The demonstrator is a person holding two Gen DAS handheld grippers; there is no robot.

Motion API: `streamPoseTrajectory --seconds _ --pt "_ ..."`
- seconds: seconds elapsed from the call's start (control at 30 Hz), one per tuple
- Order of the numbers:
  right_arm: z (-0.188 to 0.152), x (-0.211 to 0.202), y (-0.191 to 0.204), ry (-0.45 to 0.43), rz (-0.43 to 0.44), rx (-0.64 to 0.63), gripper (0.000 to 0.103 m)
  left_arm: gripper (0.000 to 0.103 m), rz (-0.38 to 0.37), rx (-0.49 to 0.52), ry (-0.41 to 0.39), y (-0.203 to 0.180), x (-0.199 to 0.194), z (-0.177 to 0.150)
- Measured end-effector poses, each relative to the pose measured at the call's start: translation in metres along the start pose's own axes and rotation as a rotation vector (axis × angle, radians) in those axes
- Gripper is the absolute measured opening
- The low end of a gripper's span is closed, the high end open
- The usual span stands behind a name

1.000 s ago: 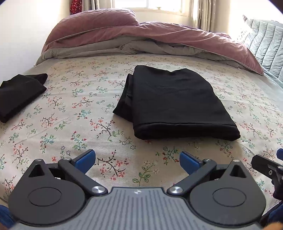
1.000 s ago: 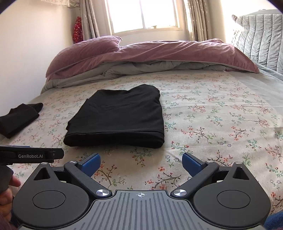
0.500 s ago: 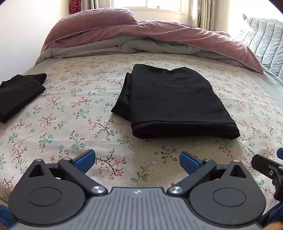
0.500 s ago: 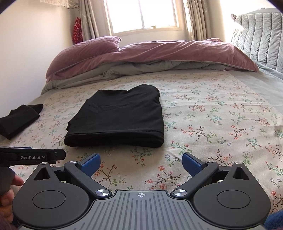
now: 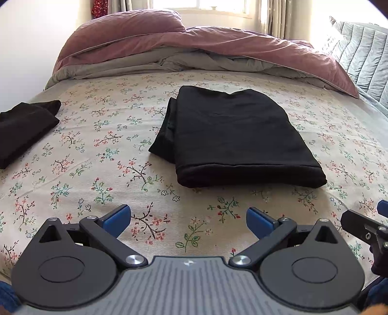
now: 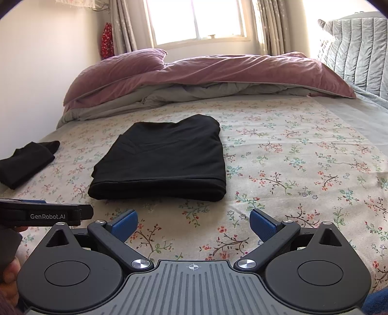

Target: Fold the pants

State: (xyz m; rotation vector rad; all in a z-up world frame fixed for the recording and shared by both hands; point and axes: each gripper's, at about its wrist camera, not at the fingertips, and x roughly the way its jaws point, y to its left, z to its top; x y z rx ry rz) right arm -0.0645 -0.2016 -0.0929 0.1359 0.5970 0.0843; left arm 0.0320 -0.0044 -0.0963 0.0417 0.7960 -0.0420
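Left gripper (image 5: 188, 219) and right gripper (image 6: 194, 221) hover side by side near the bed's (image 5: 97, 169) front edge, jaws spread wide and empty (a hand (image 6: 8, 278) grips the left one).

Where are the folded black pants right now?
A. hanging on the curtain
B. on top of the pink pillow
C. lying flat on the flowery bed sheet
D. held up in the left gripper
C: the folded black pants lie flat on the flowery bed sheet, with the left gripper and right gripper both open and empty in front of them.

Bright daylight pours from the window (image 6: 198, 21) at top centre, blowing out the upper right of both frames, while fisheye distortion bends the edges and darkens the corners.
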Motion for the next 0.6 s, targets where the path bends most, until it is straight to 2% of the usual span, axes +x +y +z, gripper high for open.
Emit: streamPoseTrajectory --seconds 0.6 --pt "-0.0014 0.0007 0.0005 0.001 0.004 -0.004 0.100 0.102 0.006 -0.002 0.005 0.0003 0.0008 -0.0005"
